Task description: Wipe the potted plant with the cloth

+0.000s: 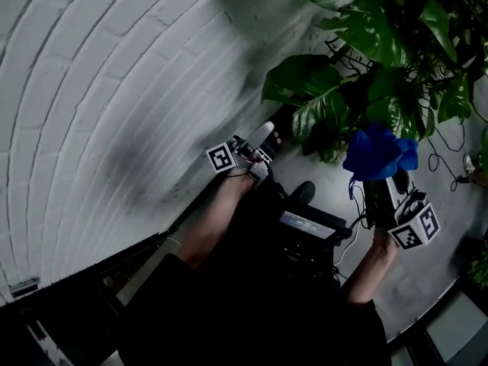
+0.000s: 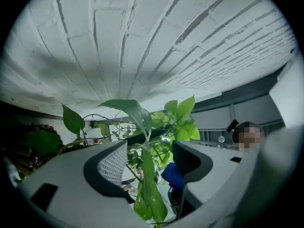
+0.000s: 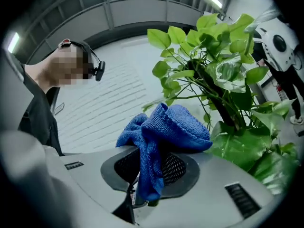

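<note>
The potted plant (image 1: 381,59) with large green leaves fills the upper right of the head view. My left gripper (image 1: 263,134) reaches toward its lower left leaves. In the left gripper view the left gripper (image 2: 151,156) stands open, and a long hanging leaf (image 2: 145,175) passes through the gap without either pad pressing on it. My right gripper (image 1: 379,183) is shut on a bunched blue cloth (image 1: 377,152), held just under the foliage. In the right gripper view the cloth (image 3: 166,125) drapes over the closed jaws beside the plant (image 3: 228,80).
A white brick wall (image 1: 114,90) runs along the left and behind the plant. Cables (image 1: 446,155) lie on the grey floor at the right. A black device (image 1: 309,223) hangs at the person's chest between the two arms. A white machine (image 3: 278,42) stands beyond the plant.
</note>
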{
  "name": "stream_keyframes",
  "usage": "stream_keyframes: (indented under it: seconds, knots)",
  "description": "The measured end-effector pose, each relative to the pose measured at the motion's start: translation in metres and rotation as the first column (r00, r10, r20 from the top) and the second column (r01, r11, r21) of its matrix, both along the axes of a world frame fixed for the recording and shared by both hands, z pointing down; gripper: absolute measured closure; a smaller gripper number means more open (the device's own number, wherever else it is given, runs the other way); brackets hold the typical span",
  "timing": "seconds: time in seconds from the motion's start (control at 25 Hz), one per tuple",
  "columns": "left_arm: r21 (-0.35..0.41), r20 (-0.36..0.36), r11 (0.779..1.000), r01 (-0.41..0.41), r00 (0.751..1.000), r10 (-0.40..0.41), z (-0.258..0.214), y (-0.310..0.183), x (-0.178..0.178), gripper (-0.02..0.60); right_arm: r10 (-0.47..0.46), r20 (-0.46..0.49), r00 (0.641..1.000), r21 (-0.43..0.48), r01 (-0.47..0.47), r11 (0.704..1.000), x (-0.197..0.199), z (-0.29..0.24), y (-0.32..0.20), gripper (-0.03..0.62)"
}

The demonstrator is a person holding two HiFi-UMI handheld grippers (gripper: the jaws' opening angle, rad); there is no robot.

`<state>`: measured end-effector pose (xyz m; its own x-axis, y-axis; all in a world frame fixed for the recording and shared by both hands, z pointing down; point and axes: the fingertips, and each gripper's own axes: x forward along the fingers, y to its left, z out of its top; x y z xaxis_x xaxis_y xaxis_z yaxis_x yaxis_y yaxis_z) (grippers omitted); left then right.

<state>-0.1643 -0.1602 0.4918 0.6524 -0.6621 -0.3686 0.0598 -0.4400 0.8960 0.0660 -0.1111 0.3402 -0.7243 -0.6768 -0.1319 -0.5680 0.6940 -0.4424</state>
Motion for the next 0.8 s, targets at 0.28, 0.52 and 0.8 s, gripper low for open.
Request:
stream_keyframes:
  seconds: [0.28, 0.52, 0.8]
  knots:
    - [-0.097, -0.093, 0.993, 0.066, 0.993, -0.075, 0.026, -0.041, -0.04, 0.215, 0.116, -0.06, 0.991, -0.025, -0.118, 0.993, -0.028, 0.001, -0.036, 0.487]
    - [-0.032, -0.182, 0.998, -0.062, 0.982, 0.055, 0.011, -0.079, -0.036, 0.212, 0.22, -0.2, 0.955, -0.043, -0.232, 0.972, -0.063, 0.009, -0.067, 0.487]
    - [0.145, -0.079, 0.972, -0.186, 0.977, 0.199, -0.035, -0.069, -0.013, 0.233, 0.291, -0.26, 0.92, -0.095, -0.325, 0.941, -0.09, 0.028, -0.071, 0.487]
